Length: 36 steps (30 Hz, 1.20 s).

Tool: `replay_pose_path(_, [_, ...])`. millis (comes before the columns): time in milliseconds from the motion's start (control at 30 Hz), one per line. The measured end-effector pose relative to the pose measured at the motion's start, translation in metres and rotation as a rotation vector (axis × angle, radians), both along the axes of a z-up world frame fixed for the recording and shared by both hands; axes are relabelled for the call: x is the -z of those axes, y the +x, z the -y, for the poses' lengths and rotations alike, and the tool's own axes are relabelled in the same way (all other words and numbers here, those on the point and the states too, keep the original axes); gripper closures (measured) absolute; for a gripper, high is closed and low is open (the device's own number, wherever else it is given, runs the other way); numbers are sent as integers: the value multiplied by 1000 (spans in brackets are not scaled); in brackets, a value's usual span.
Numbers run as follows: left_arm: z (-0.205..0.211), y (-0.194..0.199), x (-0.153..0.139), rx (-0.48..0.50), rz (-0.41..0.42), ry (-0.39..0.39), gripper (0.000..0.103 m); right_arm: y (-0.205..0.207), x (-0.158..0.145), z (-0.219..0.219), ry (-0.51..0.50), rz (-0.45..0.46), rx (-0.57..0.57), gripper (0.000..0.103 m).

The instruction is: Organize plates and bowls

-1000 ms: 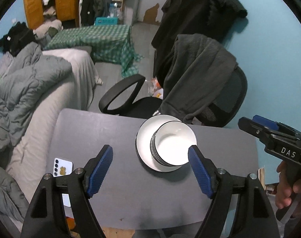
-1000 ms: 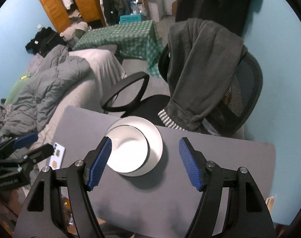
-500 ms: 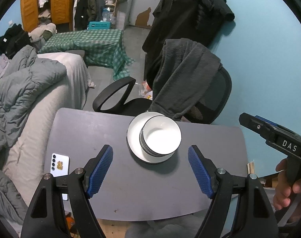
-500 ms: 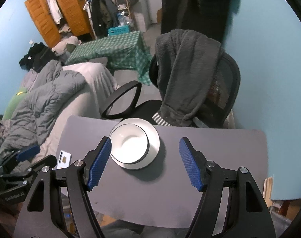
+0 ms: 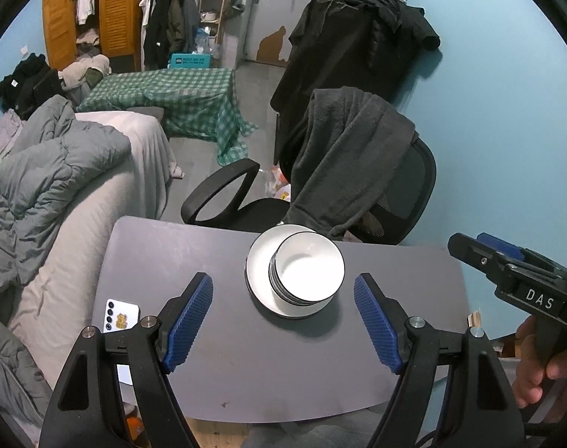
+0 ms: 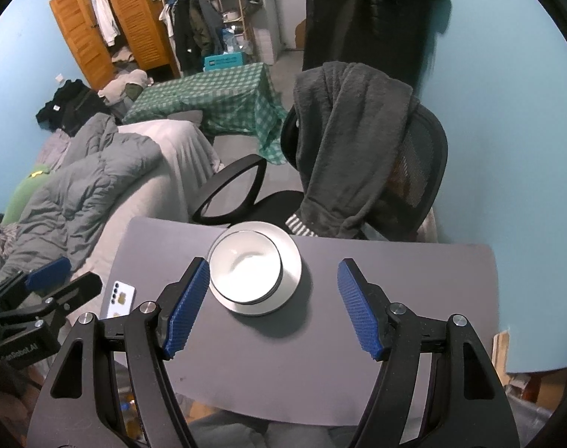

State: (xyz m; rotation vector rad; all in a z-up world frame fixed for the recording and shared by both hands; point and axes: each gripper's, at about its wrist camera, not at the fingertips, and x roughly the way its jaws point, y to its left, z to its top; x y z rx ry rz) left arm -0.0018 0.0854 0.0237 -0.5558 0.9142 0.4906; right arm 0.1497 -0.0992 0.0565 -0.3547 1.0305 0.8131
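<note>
Phone (image 5: pixel 121 321) partly behind left gripper (image 5: pixel 283 321)

Phone (image 5: pixel 121 320) on grey table (image 5: pixel 216 261), draped office chair (image 5: pixel 358 171), rumpled bed (image 5: pixel 59 171)

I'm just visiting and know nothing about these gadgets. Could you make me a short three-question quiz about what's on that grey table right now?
1. True or false: the bowls sit stacked on the white plate.
2. What lies near the left edge of the grey table?
A. a phone
B. a mug
C. a spoon
3. Fill in: both the left gripper and the right gripper are ____, holding nothing.

Key:
1. True. Ridged sides of several nested bowls show in the left wrist view.
2. A, a white phone lying camera side up.
3. Open. Their blue pads stand wide apart above the table.
</note>
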Motion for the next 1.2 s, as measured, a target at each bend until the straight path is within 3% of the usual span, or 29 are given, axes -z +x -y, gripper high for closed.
replay_pose_path(1200, [-5,0,5,12,-8,-47,23,-5,2,-3,4,-11,-2,33])
